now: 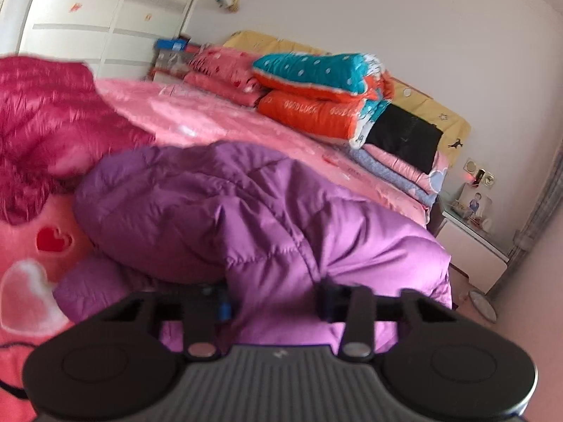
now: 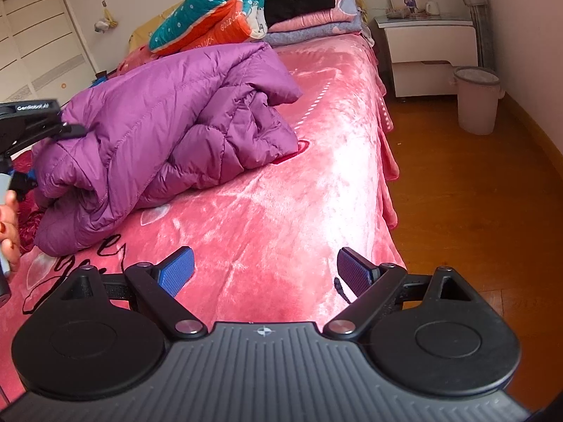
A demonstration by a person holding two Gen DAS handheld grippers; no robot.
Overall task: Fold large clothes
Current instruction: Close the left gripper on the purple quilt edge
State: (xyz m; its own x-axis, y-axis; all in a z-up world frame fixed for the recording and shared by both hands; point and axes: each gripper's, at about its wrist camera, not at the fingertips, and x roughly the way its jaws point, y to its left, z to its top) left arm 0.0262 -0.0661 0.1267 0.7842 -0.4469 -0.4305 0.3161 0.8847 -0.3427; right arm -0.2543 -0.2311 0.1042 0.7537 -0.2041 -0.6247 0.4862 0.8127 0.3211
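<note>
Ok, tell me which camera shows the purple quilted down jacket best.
The right wrist view: the purple quilted down jacket lies whole on the pink plush bedspread, its folds and edges visible, with the left gripper at its edge. The left wrist view shows only a blurred close-up bulge of it that hides the fingertips.

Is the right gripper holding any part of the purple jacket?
No: the right gripper is open above the pink bedspread, well apart from the purple jacket.
</note>
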